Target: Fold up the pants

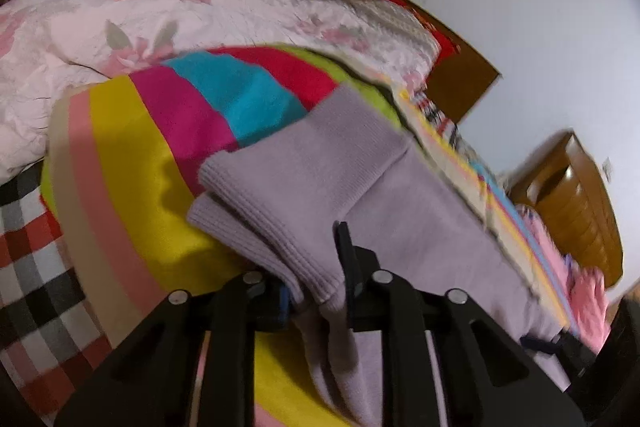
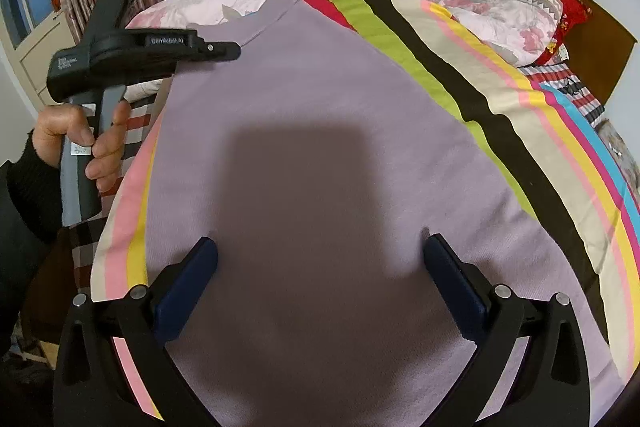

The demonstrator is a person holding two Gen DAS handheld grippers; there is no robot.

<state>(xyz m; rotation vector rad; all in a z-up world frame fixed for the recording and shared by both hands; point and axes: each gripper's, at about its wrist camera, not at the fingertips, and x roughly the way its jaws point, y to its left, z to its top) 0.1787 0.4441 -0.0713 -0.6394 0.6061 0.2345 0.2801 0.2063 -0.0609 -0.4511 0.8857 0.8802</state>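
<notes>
While left gripper (image 1: 316, 291) pinches them, pants (image 2: 304, 147) run lengthwise away.

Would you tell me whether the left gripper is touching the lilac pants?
Touching. In the left wrist view, the left gripper is shut on the lilac pants, fabric bunched between its fingers.

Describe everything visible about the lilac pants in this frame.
The lilac pants are a soft, ribbed knit, lying mostly flat on the striped blanket. In the left wrist view two ribbed cuffs lie stacked, one slightly offset from the other. The left gripper is shut on the fabric near them. The right gripper hovers open above the broad part, casting a shadow on it.
</notes>
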